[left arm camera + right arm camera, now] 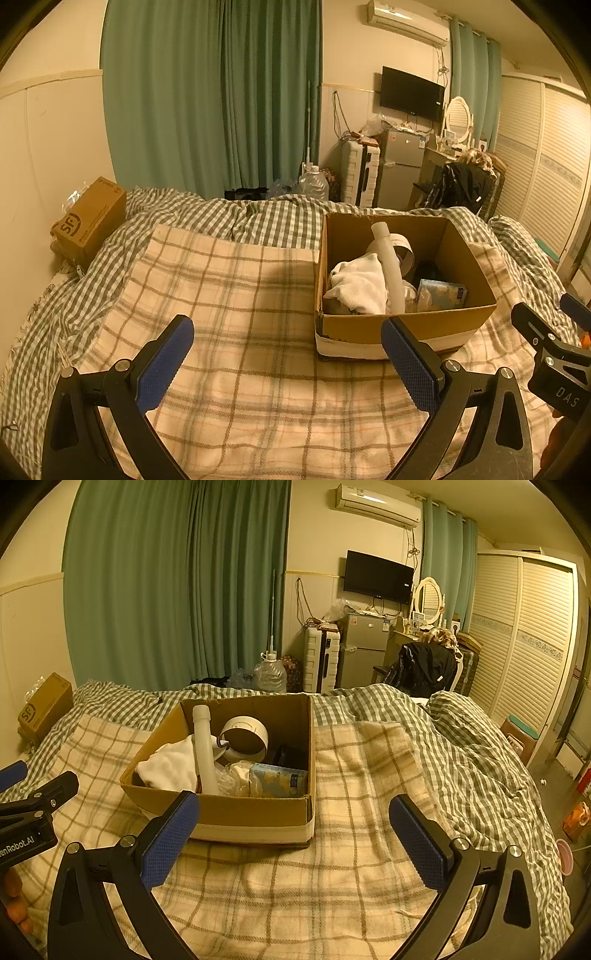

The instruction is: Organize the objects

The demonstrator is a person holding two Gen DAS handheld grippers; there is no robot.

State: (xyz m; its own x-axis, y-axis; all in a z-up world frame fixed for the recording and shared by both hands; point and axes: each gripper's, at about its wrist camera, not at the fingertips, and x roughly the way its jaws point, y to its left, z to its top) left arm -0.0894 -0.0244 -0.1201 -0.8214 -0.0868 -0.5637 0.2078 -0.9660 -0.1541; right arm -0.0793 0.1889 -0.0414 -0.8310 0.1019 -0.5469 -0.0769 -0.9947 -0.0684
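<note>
Both tongs, left and right, hover wide and empty near the cardboard box on the bed; towel, tube and perhaps tape sit gathered inside.

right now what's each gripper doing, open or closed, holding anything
Left gripper: open, holding nothing, over the plaid blanket.
Right gripper: open, holding nothing, in front of the cardboard box.

Left hand-held gripper and right hand-held gripper, both wide open, empty, side by side.
</note>
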